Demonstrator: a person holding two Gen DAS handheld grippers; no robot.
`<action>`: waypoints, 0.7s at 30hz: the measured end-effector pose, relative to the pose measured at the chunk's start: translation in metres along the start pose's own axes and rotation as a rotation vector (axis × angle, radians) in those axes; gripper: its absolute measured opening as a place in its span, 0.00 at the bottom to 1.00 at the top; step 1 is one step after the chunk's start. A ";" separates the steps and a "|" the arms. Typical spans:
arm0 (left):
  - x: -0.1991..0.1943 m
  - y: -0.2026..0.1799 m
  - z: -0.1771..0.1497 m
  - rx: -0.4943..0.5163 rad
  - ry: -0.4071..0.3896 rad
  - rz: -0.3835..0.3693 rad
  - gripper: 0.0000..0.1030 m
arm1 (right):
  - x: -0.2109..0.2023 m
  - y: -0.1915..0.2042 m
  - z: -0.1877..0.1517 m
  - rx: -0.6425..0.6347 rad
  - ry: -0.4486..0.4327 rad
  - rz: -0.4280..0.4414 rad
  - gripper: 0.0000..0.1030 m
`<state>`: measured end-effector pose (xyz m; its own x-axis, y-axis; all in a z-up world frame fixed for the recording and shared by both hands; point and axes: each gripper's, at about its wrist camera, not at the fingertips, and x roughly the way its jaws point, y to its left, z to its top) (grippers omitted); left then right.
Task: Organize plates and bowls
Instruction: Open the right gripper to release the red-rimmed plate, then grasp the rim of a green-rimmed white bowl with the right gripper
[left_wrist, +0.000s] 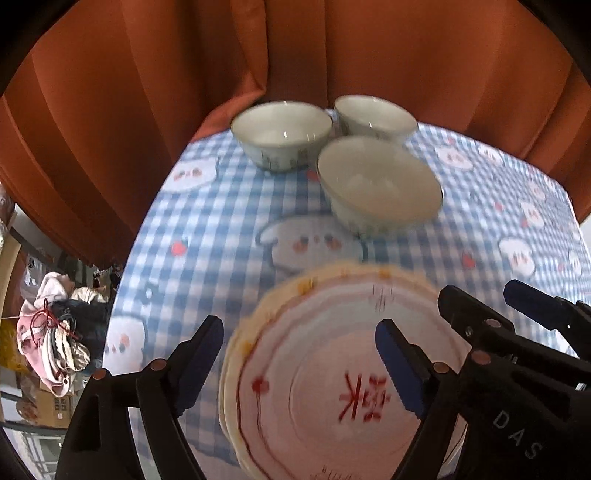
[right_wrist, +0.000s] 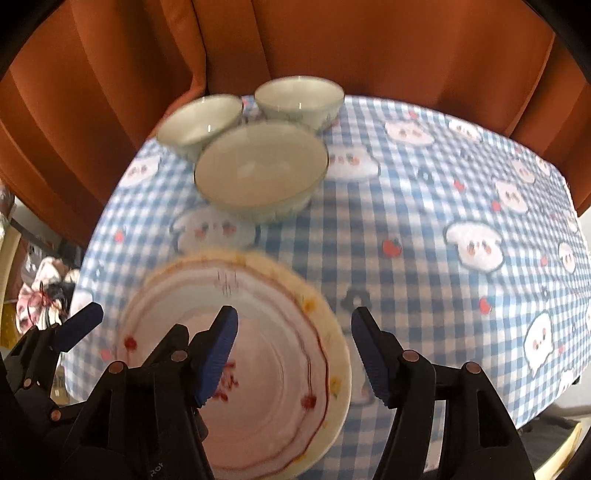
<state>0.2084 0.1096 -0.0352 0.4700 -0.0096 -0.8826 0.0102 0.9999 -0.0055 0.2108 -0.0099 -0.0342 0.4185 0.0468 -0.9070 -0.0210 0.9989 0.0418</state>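
A stack of cream plates with red pattern (left_wrist: 317, 369) lies at the near edge of the table; it also shows in the right wrist view (right_wrist: 258, 369). Three white bowls stand at the far side: a near one (left_wrist: 380, 184) (right_wrist: 258, 170), a far left one (left_wrist: 282, 131) (right_wrist: 199, 122) and a far right one (left_wrist: 375, 114) (right_wrist: 299, 96). My left gripper (left_wrist: 299, 347) is open, straddling the stack's left rim. My right gripper (right_wrist: 295, 339) is open, straddling its right rim, and shows in the left wrist view (left_wrist: 480, 299). The left gripper's fingertip (right_wrist: 83, 321) shows at left.
The table wears a blue checked cloth with cartoon figures (right_wrist: 443, 206). An orange curtain (left_wrist: 147, 92) hangs close behind the bowls. Clothes and boxes (left_wrist: 55, 339) lie on the floor beyond the table's left edge.
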 end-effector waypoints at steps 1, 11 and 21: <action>-0.001 -0.001 0.005 -0.002 -0.013 0.005 0.83 | -0.002 0.000 0.007 0.001 -0.017 0.001 0.66; 0.023 -0.016 0.062 -0.019 -0.077 0.050 0.75 | 0.009 -0.008 0.071 -0.024 -0.115 0.016 0.66; 0.071 -0.027 0.096 -0.050 -0.044 0.066 0.67 | 0.057 -0.018 0.115 -0.013 -0.090 0.043 0.66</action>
<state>0.3259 0.0812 -0.0527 0.5061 0.0573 -0.8606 -0.0661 0.9974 0.0276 0.3399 -0.0254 -0.0382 0.4971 0.0897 -0.8630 -0.0517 0.9959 0.0737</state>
